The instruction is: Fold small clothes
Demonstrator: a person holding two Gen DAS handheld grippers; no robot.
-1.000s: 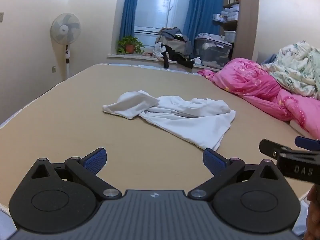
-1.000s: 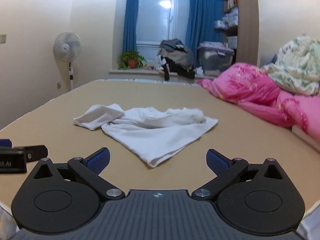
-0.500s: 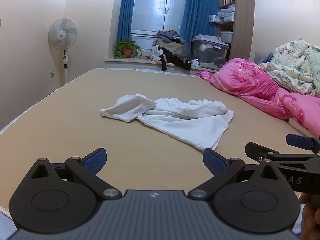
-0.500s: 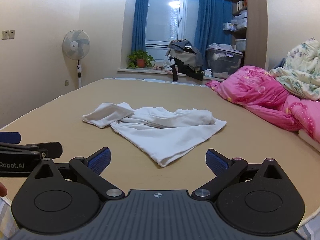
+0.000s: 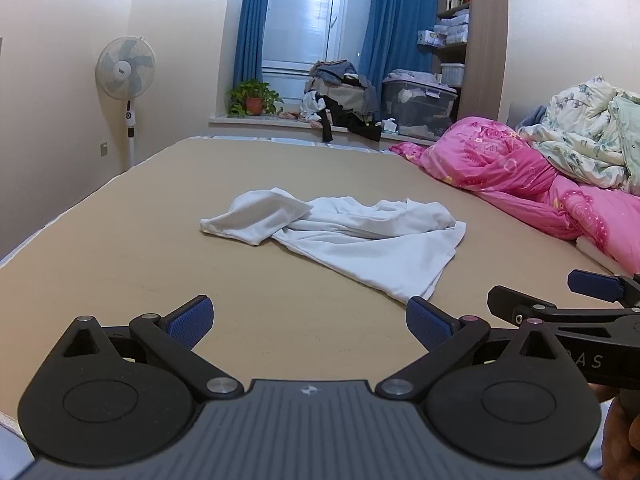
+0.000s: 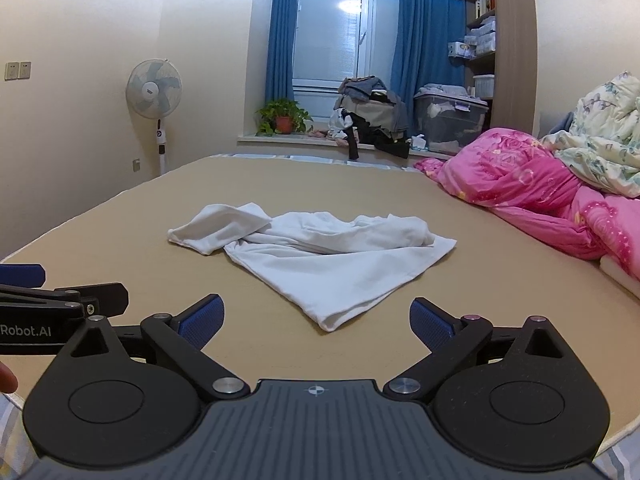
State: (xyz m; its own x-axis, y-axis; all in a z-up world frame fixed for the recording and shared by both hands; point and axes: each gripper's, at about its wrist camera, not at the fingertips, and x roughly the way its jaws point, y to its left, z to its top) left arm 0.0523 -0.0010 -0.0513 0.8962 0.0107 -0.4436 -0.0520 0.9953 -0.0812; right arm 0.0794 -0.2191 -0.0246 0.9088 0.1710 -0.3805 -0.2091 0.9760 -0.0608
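1. We see the left gripper [image 5: 308, 320] with its jaws spread wide apart, nothing between the blue pads, held over the near edge of the tan bed [image 5: 120, 248], short of the white garment [image 5: 352, 236].
2. The right gripper [image 6: 316, 316] is the same: jaws wide apart, empty, pointing at the near corner of the white garment, not touching it.
3. Each gripper shows in the other's view, so we judge they are side by side, just beside each other, both on the near side of the garment.
4. The white garment lies crumpled near the middle of the bed: one flat panel toward us, bunched folds behind it, and a loose flap or sleeve sticking out to its left.
5. Beyond the garment on its right is a pink quilt [image 5: 520, 176], well apart from it; a standing fan [image 6: 154, 92] is far off to its left by the wall.
6. Progress, as we judge it: nothing is folded yet. No clean edges, no stacked layers.
7. Left to do: grasp the garment, spread it flat, then make the folds. Basically the whole task.
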